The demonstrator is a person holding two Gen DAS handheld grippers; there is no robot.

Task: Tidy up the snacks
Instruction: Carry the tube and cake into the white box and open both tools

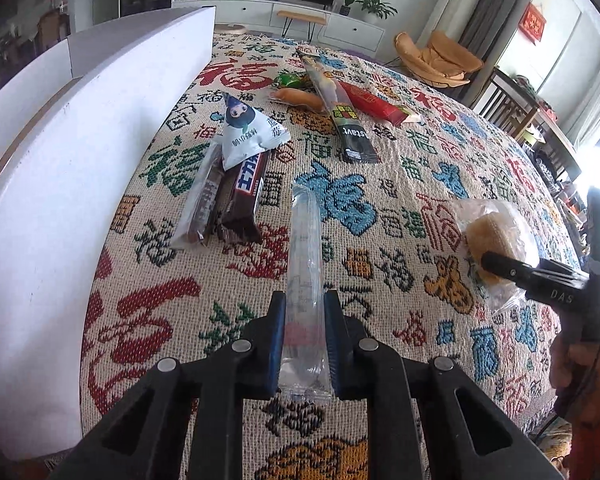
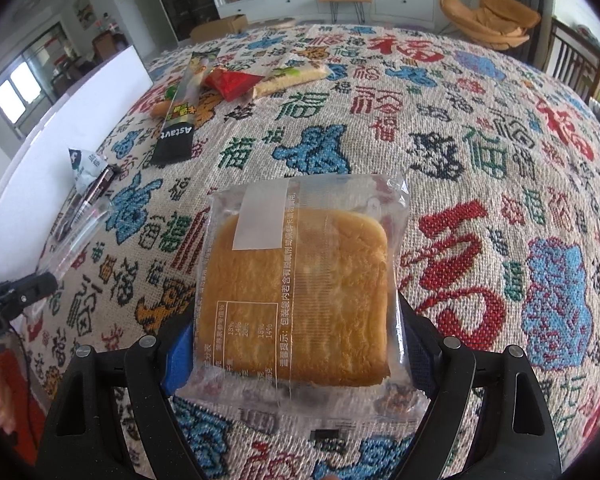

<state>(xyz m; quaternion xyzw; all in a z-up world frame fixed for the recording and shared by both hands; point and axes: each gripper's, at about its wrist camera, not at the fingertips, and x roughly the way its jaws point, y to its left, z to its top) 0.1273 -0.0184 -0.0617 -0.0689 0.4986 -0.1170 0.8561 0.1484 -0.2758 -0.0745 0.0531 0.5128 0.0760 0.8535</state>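
My left gripper (image 1: 305, 312) is shut on a long clear plastic snack packet (image 1: 304, 264) that sticks out forward over the patterned cloth. My right gripper (image 2: 296, 344) is shut on a square golden bread slice in a clear wrapper (image 2: 296, 292); it also shows in the left wrist view (image 1: 494, 240) at the right. A brown chocolate bar (image 1: 246, 196), a clear-wrapped dark bar (image 1: 200, 204) and a white triangular pouch (image 1: 246, 130) lie ahead left. A black stick packet (image 1: 340, 108), a red packet (image 1: 374, 104) and a sausage (image 1: 300, 98) lie farther back.
A tall white box wall (image 1: 80, 152) runs along the left edge of the table, seen also in the right wrist view (image 2: 80, 108). A pale wafer packet (image 2: 292, 76) lies far back. The patterned tablecloth (image 2: 480, 168) covers the table.
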